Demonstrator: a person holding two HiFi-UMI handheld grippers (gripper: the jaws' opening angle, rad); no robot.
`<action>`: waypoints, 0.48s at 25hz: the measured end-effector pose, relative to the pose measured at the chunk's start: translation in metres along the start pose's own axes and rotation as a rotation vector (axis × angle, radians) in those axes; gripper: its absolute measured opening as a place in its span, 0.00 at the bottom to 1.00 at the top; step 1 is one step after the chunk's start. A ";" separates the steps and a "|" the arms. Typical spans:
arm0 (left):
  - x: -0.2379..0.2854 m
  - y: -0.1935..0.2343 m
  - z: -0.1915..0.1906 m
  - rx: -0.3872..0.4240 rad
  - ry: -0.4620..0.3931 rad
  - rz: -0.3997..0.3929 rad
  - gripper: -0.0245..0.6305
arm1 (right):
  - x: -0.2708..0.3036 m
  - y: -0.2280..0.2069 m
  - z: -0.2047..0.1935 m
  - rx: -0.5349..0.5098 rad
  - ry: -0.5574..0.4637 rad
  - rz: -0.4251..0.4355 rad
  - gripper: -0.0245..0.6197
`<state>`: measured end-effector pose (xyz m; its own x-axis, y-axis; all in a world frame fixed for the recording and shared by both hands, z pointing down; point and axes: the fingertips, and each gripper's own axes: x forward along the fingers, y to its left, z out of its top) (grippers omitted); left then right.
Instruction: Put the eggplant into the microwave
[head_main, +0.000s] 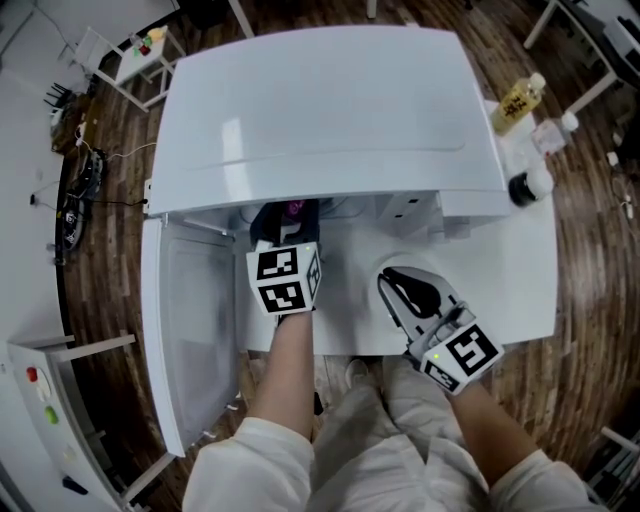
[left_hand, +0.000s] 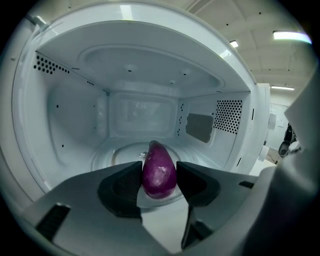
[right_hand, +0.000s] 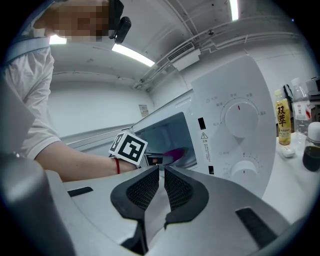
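Eggplant (left_hand: 159, 165): small, purple, glossy, pinched across its belly by the fingers (left_hand: 122, 184) of the left gripper (left_hand: 159, 175), narrow end pointing into the oven. Location: just inside the mouth of the microwave (head_main: 320, 110), carried clear of the floor, with the round glass turntable (left_hand: 117, 154) beyond and below it; not yet set down. Door (head_main: 190, 330): swung fully open to the person's left. Right gripper (right_hand: 161, 182): idle in front of the control panel, above the white bench (head_main: 530, 270), fingers (right_hand: 145, 187) pressed almost together with nothing between them. Hazards, as judged: the skin looks smooth and the body rounded, so a slack or off-centre pinch could let it squirt free; a release this close to the opening could land it on the front lip, from which a tapered shape may roll out onto the bench or floor; a deeper reach brings the wide left gripper body near the frame and ceiling of the cavity, where a knock could jar the hold; a drop from any height could rattle the turntable.
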<state>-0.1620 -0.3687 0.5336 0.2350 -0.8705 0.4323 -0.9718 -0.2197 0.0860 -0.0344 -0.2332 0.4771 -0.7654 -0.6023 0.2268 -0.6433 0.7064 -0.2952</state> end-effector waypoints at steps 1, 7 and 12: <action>0.001 0.000 0.000 0.002 0.000 -0.001 0.36 | 0.000 0.000 0.000 0.001 0.001 -0.001 0.10; 0.002 -0.003 0.001 0.012 -0.020 -0.019 0.38 | 0.001 0.000 0.000 -0.004 0.002 -0.002 0.10; 0.000 -0.007 -0.001 0.023 -0.018 -0.032 0.48 | -0.001 0.001 0.000 -0.002 0.004 -0.006 0.10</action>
<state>-0.1554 -0.3667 0.5335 0.2670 -0.8705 0.4135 -0.9630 -0.2578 0.0789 -0.0342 -0.2326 0.4763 -0.7616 -0.6051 0.2320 -0.6479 0.7034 -0.2923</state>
